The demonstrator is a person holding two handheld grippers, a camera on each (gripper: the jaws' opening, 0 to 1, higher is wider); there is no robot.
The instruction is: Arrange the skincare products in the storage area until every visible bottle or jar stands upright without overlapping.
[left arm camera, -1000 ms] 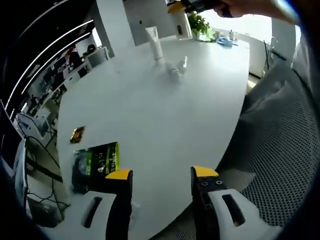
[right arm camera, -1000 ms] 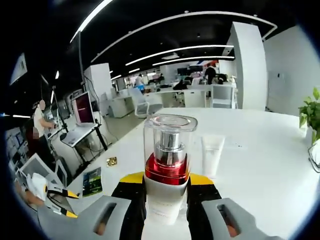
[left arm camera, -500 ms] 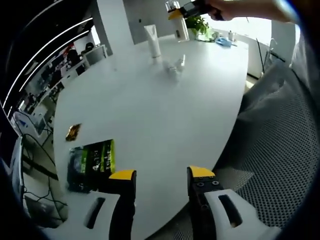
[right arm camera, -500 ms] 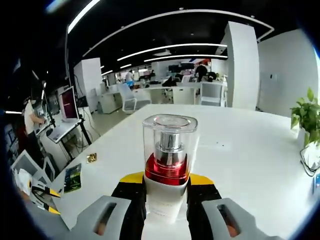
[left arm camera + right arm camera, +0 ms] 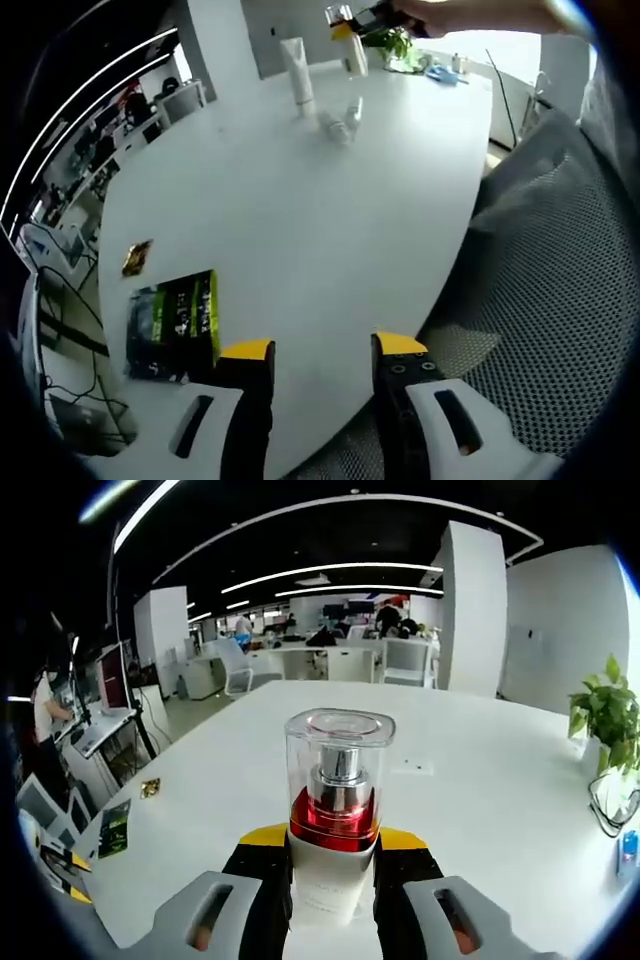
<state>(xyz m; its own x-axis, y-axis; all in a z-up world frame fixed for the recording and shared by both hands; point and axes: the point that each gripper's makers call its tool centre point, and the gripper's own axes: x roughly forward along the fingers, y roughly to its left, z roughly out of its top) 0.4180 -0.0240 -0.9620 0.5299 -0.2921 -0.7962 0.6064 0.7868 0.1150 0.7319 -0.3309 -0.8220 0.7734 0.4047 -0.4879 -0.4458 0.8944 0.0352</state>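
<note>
The right tool (image 5: 330,865), clenched on the pump bottle (image 5: 336,810), has swung it off the upright tube (image 5: 296,68), so it isn't placed yet; the left tool (image 5: 320,350) hangs released over the counter (image 5: 300,220) edge.

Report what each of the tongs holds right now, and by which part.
Right tongs clamp the pump bottle by its white lower body, under the red band. Left tongs are open and hold nothing.

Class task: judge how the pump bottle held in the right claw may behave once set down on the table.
The pump bottle looks tall and narrow, so probably tippy. Its clear cap seems hard plastic and likely slippery, while the right claw grips lower down.
</note>
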